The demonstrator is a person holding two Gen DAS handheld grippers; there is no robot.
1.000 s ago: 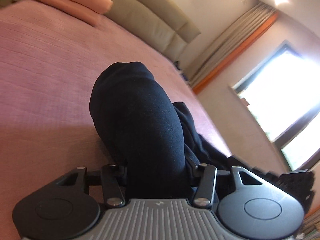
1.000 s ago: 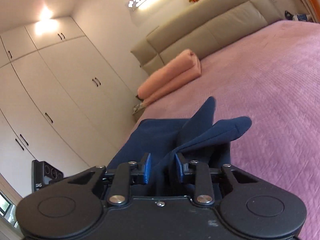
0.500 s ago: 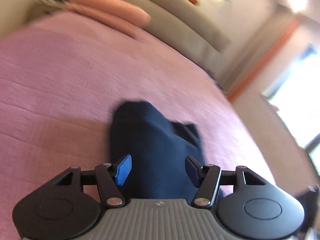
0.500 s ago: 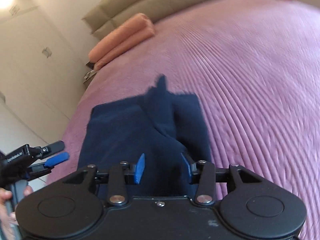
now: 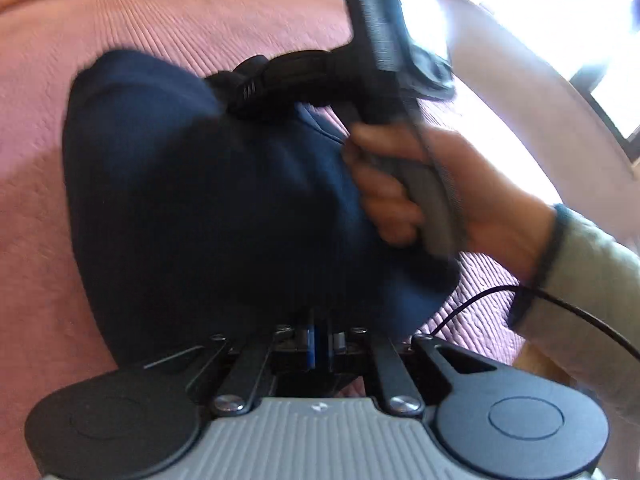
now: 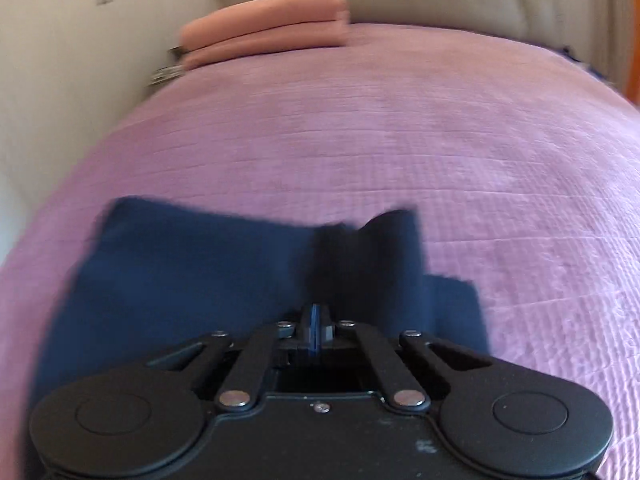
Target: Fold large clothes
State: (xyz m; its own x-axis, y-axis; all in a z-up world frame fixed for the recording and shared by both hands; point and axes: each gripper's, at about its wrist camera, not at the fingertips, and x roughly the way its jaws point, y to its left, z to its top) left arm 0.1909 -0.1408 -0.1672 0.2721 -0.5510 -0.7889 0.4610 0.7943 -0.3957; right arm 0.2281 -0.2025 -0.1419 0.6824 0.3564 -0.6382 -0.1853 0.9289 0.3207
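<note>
Folding nearly done: navy garment (image 6: 192, 272) lies flat-ish near the bed's (image 6: 400, 128) foot edge, long axis run across it.

Both jaws are pressed closed w/ no cloth seen between; left gripper (image 5: 320, 338) is parked at its near edge, right gripper (image 6: 316, 326) at a raised fold (image 6: 368, 248).

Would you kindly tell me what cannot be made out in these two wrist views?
- Left wrist view: motion blur leaves unclear whether the left claw pinches the navy garment.
- Left wrist view: the right claw's tips are hidden behind its own body and the hand.
- Right wrist view: the right claw looks shut; cloth between its pads cannot be confirmed.
- Right wrist view: the items beside the pink folded bedding are too blurred to identify.
</note>
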